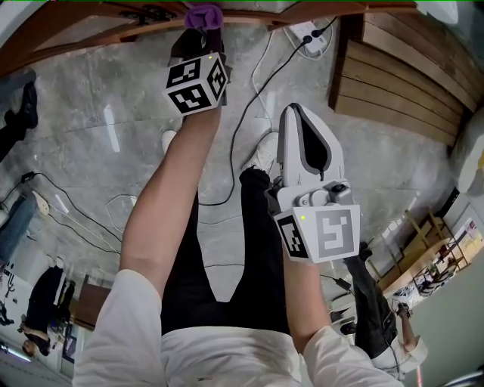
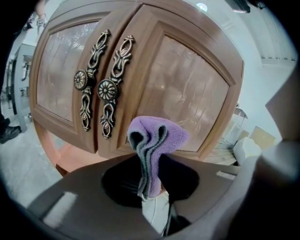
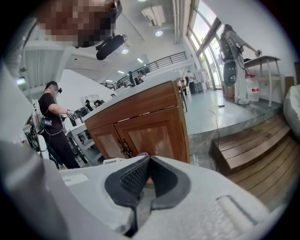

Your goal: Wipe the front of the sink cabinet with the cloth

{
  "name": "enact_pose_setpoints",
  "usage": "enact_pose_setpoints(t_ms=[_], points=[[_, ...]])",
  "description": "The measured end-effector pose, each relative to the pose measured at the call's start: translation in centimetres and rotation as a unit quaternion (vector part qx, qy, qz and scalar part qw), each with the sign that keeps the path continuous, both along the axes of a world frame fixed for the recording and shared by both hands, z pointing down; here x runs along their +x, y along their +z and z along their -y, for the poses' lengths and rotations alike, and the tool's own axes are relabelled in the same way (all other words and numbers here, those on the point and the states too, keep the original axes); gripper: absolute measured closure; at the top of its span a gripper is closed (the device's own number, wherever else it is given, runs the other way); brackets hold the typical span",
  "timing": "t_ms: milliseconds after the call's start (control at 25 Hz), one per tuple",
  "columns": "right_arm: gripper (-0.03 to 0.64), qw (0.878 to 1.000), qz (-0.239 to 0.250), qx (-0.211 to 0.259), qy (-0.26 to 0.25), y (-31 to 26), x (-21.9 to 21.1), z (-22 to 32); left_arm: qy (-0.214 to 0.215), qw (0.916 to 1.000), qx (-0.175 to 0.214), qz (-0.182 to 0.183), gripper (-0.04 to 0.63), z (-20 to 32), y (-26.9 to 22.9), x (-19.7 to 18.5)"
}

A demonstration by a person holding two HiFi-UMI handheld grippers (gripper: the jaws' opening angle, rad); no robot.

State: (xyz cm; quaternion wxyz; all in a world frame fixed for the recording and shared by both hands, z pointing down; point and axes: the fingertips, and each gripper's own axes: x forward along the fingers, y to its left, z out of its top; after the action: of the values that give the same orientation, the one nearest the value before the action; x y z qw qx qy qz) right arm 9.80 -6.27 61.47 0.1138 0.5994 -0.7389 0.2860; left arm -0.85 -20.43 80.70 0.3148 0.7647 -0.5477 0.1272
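Observation:
My left gripper [image 1: 203, 32] is shut on a folded purple cloth [image 2: 153, 140], held just in front of the wooden sink cabinet [image 2: 178, 89]. The cloth [image 1: 203, 15] bulges past the jaws near the lower part of the right-hand door; whether it touches the wood I cannot tell. Two ornate metal door handles [image 2: 107, 89] sit left of the cloth. My right gripper [image 1: 306, 140] hangs back from the cabinet [image 3: 150, 126], shut with nothing between its fingers [image 3: 133, 176].
Black and white cables [image 1: 253, 98] trail over the grey stone floor. A wooden step platform [image 1: 401, 83] lies to the right of the cabinet. A white power strip [image 1: 310, 34] lies near the cabinet base. People [image 3: 54, 124] stand at benches in the background.

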Motion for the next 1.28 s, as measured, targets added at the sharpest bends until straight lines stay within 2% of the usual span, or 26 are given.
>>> enact_pose_setpoints(t_ms=[360,1280], points=[[0.618,1.000,0.007,-0.002,0.021,-0.2,2.0,-0.5,0.006,1.0000,-0.005,0.001,0.515,-0.3,-0.2,2.3],[0.618,0.999,0.009,-0.004,0.037,-0.3,6.4,-1.5,0.029,0.9994,-0.015,-0.014,0.515,-1.4,-0.5,9.2]])
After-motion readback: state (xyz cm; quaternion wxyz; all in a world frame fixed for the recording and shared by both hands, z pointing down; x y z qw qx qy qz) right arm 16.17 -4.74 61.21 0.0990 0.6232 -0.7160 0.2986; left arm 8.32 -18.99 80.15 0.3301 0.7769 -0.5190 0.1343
